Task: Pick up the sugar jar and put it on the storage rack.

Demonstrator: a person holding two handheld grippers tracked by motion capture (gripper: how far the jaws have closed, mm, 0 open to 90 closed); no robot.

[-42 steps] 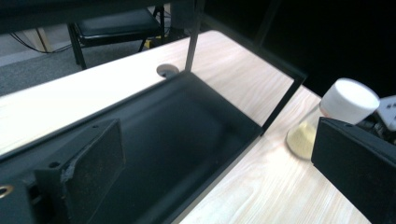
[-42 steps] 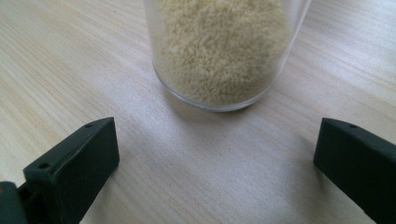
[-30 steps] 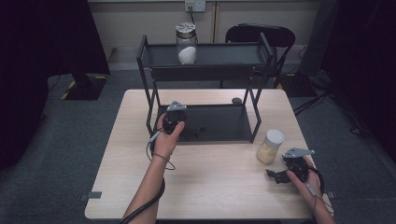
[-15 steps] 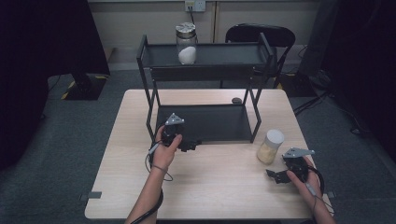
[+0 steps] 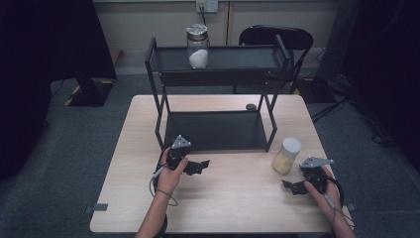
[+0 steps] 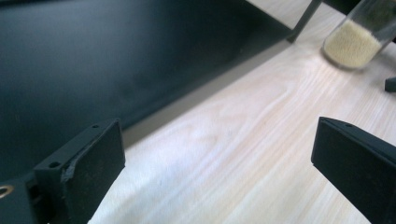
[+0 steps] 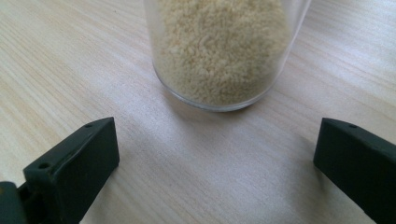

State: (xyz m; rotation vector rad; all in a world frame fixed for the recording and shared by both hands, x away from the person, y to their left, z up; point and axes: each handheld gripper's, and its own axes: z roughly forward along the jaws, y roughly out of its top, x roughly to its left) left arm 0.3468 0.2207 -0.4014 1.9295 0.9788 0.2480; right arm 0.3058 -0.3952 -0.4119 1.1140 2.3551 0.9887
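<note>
The jar of yellow grains (image 5: 287,155) stands upright on the bench (image 5: 233,198), just off the rack's front right leg, its long axis vertical. It lies straight ahead of the right tongs (image 5: 293,187), near but not touching; in the right gripper view its base (image 7: 219,60) sits centred beyond the wide-open jaws. The left tongs (image 5: 198,166), also open and empty, hover by the rack's (image 5: 213,130) lower shelf, well apart from the jar, so the right hand is nearer. The pale wood around the jar is bare, leaving room to close in. A second jar (image 5: 198,46) stands on the top shelf.
</note>
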